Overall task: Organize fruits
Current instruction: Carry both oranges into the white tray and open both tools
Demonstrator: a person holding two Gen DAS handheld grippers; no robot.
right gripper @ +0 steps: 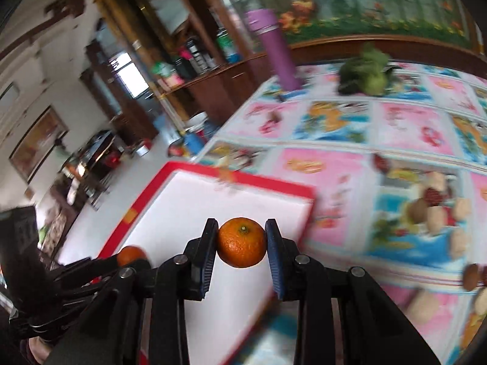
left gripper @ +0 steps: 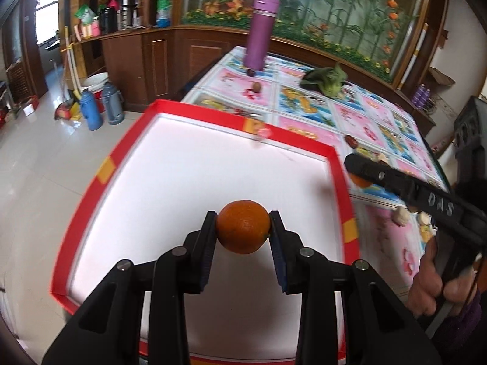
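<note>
Orange-skinned round tangerines sat clamped in both tools: our left gripper (left gripper: 243,231) held one round orange fruit (left gripper: 243,230) above the shallow red-rimmed white cardboard tray (left gripper: 337,164). Our right gripper (right gripper: 241,242) pinched a stem-up orange tangerine (right gripper: 241,242) over the tray's near corner, presumably so we could set both inside.

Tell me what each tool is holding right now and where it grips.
Each holds an orange, pinched across its middle between the pads. The left tool grips one orange over the red-rimmed tray; the right tool grips another orange, stem end up.

Two oranges (right gripper: 241,246) (right gripper: 131,254), one tray (right gripper: 146,194), one flask (right gripper: 275,48).
</note>
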